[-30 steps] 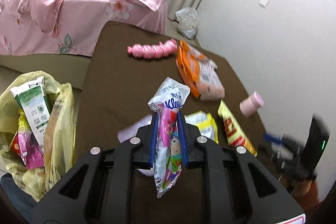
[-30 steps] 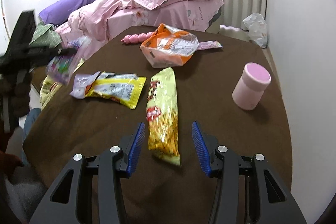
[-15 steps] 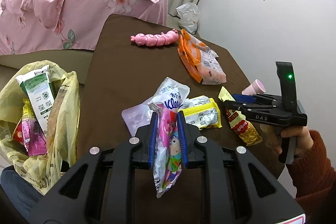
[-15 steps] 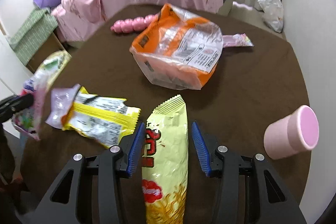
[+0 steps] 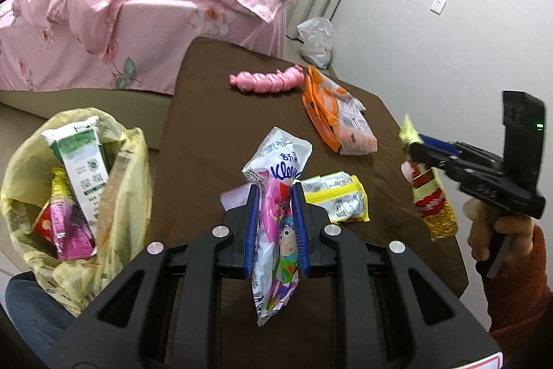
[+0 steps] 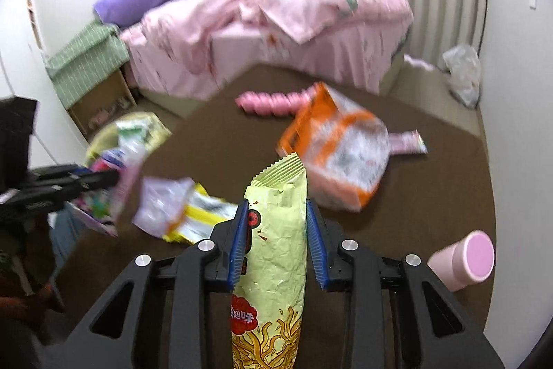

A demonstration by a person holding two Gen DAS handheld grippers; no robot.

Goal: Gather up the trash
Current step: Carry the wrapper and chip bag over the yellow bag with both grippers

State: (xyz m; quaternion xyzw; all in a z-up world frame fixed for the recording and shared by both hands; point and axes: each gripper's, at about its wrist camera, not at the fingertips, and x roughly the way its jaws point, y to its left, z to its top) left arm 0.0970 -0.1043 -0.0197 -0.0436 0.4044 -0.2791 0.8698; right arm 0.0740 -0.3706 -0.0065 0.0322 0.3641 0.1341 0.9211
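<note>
- Trash bag point(image 5: 72, 196), yellow, hangs open at far left beside the brown counter point(image 5: 214, 127).
- Left tongs point(image 5: 274, 227) clamp a tissue packet point(image 5: 276, 213).
- Right tongs point(image 6: 276, 244) are closing around a yellow snack bag point(image 6: 276, 248) lifted above the counter.

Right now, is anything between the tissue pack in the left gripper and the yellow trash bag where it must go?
Nothing visible blocks it. The left gripper holds the tissue pack above the brown table; the yellow trash bag hangs open past the table's edge, to the left in the left wrist view.
</note>
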